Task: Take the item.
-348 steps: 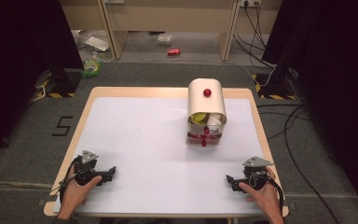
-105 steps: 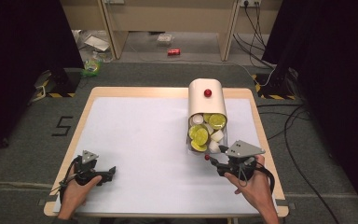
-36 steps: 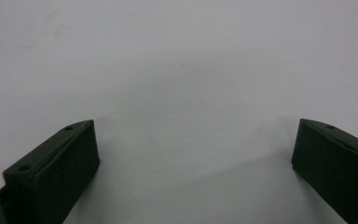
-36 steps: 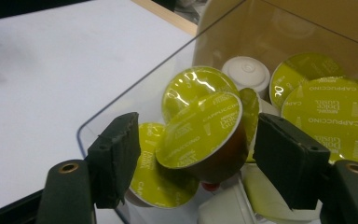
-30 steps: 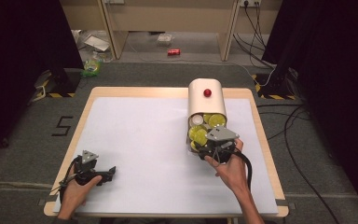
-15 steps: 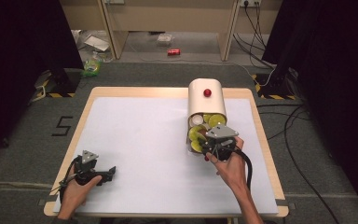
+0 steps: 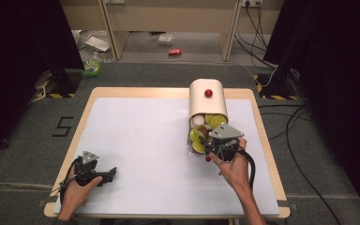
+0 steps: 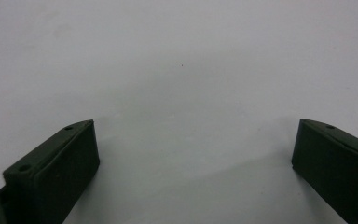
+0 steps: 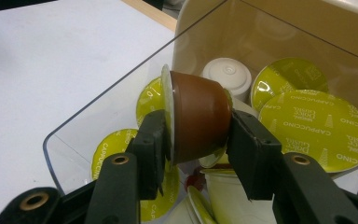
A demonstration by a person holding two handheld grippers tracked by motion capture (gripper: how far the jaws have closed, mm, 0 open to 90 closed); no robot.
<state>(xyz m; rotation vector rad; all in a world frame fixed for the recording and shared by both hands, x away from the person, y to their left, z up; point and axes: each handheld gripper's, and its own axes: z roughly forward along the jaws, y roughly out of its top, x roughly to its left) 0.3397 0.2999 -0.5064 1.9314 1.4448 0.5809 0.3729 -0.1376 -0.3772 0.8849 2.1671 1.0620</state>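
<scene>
Worktop [image 7: 145, 140]: a white sheet over a pale wooden board, seen from the high view; the dispenser stands on its far right part, and both of the person's hands come in from the near edge.
Dispenser [image 7: 208, 101]: a cream box with a rounded top and a red knob, open toward the person through a clear drawer [image 9: 121, 100] with see-through walls.
Drawer contents: many coffee capsules lie loose inside, most showing yellow-green foil lids [image 9: 314, 123] printed "Cappuccino", with white capsules [image 9: 227, 74] among them, one at the back and one low at the front.
Brown capsule [image 9: 198, 116]: raised just above the heap in the drawer, turned on its side so its foil lid faces the left of the right gripper view; it is the one the right gripper holds.
Right gripper [image 7: 215, 149]: at the drawer's open front, the hand behind it reaching in from the near right; its jaws have just been closing and are now clamped on the brown capsule, one pad on the lid rim, the other on the base.
Left gripper [image 7: 93, 172]: low on the near left of the worktop, well apart from the dispenser; its jaws stand wide apart over bare white surface with nothing between them.
</scene>
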